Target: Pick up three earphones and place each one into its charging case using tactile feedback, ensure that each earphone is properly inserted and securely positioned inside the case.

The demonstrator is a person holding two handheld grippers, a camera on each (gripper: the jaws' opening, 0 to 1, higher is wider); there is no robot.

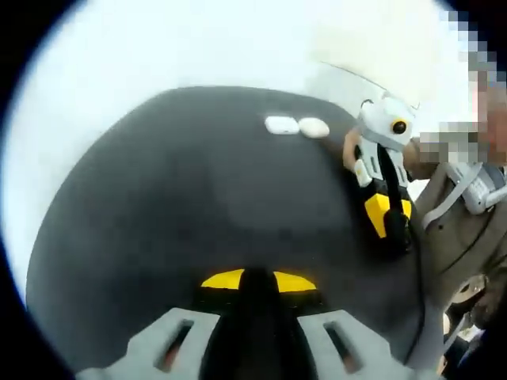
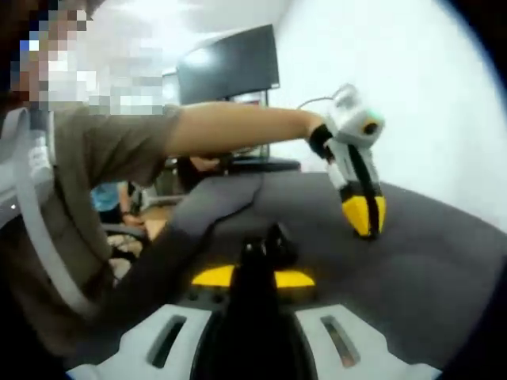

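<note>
Two small white charging cases lie side by side at the far edge of a dark grey mat. In the left gripper view my left gripper is low over the mat, its yellow jaws together. My right gripper comes in from the right, tips down on the mat and jaws closed. In the right gripper view my right gripper has its jaws together, with a small dark lump just above the tips; I cannot tell what it is. My left gripper points down onto the mat.
A person in an olive shirt stands at the table, one arm stretched out to the left gripper. A dark monitor stands behind against a white wall. The mat's curved edge borders a white table top.
</note>
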